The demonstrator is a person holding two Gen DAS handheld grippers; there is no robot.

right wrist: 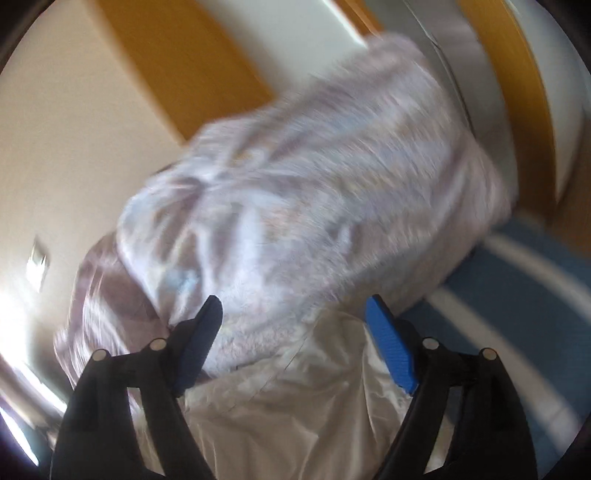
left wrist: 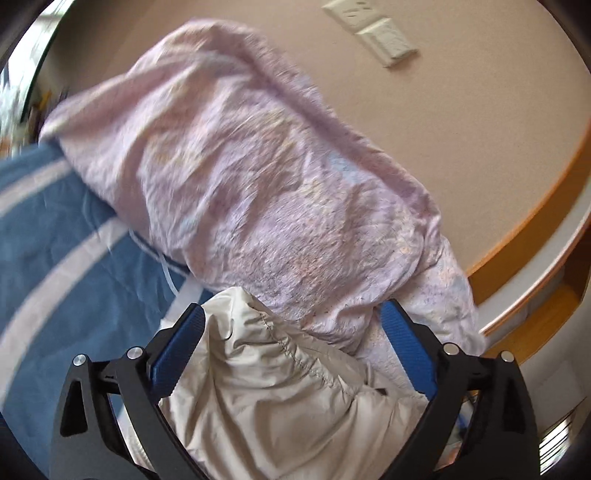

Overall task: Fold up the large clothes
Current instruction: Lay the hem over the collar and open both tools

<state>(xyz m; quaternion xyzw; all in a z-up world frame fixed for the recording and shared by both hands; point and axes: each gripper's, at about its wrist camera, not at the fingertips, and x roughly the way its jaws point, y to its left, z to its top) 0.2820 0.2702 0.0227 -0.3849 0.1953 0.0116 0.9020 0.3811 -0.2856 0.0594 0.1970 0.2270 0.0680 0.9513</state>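
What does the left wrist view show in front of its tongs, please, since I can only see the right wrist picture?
Observer: The left tongs stand open over a cream jacket, whose gathered seam runs between the blue pads without being pinched.
Operator: Is the pink bundle there too?
Observer: Yes, the pink quilt lies just beyond the jacket, sharp enough to show a faint printed pattern.
Operator: What is beside it?
Observer: A blue sheet with white stripes lies to its left, and white wall switches sit on the beige wall above.
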